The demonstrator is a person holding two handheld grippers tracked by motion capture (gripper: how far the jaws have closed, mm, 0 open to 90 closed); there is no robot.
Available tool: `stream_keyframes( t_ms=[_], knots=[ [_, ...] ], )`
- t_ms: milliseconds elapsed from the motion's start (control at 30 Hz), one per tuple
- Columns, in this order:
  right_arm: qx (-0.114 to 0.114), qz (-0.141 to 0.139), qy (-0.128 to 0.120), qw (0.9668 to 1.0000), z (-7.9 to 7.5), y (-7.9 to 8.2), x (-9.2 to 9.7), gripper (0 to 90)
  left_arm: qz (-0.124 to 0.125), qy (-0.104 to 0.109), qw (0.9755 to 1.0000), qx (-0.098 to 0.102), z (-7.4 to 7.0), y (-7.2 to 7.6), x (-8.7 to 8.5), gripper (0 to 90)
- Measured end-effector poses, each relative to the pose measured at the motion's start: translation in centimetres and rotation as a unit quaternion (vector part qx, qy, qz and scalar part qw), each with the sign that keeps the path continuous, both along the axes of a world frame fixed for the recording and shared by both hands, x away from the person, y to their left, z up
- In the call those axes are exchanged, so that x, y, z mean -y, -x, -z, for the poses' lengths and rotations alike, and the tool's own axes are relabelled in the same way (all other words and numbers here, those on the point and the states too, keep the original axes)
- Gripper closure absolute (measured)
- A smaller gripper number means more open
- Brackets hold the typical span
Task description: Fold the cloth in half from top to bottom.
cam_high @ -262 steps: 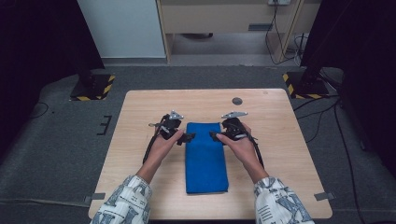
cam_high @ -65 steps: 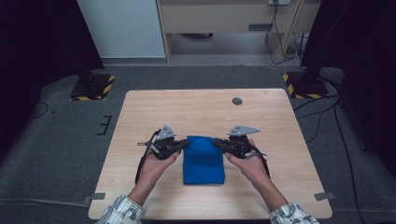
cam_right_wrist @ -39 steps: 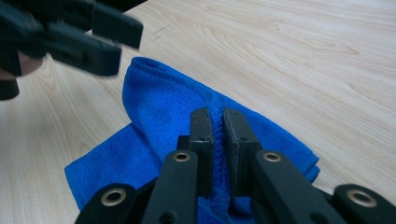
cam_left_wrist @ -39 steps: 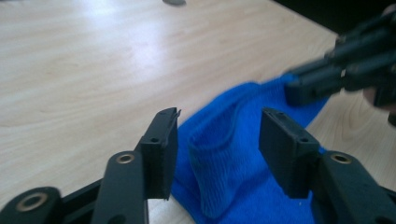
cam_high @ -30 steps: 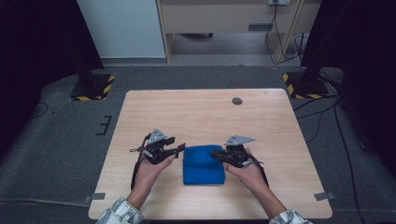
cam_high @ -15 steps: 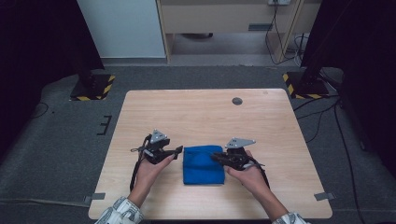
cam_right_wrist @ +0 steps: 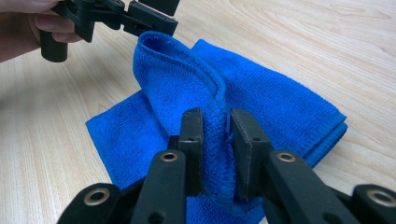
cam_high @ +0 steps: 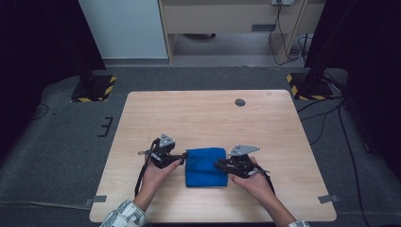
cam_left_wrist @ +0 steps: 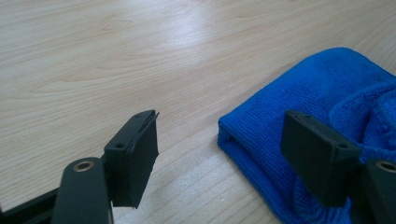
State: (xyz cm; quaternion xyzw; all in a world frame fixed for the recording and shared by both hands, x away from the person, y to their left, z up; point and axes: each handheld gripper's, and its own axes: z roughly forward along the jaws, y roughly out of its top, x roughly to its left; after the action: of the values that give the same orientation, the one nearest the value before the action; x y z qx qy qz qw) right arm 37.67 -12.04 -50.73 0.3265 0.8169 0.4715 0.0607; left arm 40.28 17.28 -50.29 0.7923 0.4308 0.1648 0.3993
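A blue towel lies folded on the wooden table, near its front edge. My right gripper is at the towel's right side. In the right gripper view my right gripper is shut on a raised fold of the blue towel, which arches up as a ridge toward my left gripper. My left gripper is at the towel's left edge. In the left gripper view my left gripper stands open, with the towel's folded corner lying loose between the jaws.
A small dark round disc sits on the table's far right part. Two stand bases with yellow-black stripes stand on the grey floor beyond the far corners. Bare wood lies all around the towel.
Both grippers have come toward the person, bringing the towel's far edge over itself. The towel lay long on the table before and is now about half that length.
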Motion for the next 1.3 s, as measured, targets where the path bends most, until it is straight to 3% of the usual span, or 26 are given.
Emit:
stream_keyframes(
  t_ms=[633, 800, 1067, 1300],
  knots=[
    [-0.008, -0.002, 0.007, 0.9999, 0.2, 0.8, 0.3, 66.5, 0.011, 0.002, 0.9999, 0.006, 0.0, 0.5, 0.9, 25.2],
    [-0.012, -0.006, 0.012, 0.9998, 0.3, 1.2, 0.2, 61.0, 0.018, -0.003, 0.9998, 0.006, 0.1, 0.8, 1.2, 24.9],
    [-0.014, 0.0, -0.002, 0.9999, -0.2, 1.4, 0.6, 51.4, 0.021, -0.001, 0.9998, 0.007, 0.1, 1.2, 1.1, 24.8],
    [-0.005, 0.023, -0.015, 0.9996, -1.4, 0.8, 1.0, 48.0, 0.03, -0.007, 0.9995, 0.006, 0.2, 2.0, 1.1, 24.4]
  ],
)
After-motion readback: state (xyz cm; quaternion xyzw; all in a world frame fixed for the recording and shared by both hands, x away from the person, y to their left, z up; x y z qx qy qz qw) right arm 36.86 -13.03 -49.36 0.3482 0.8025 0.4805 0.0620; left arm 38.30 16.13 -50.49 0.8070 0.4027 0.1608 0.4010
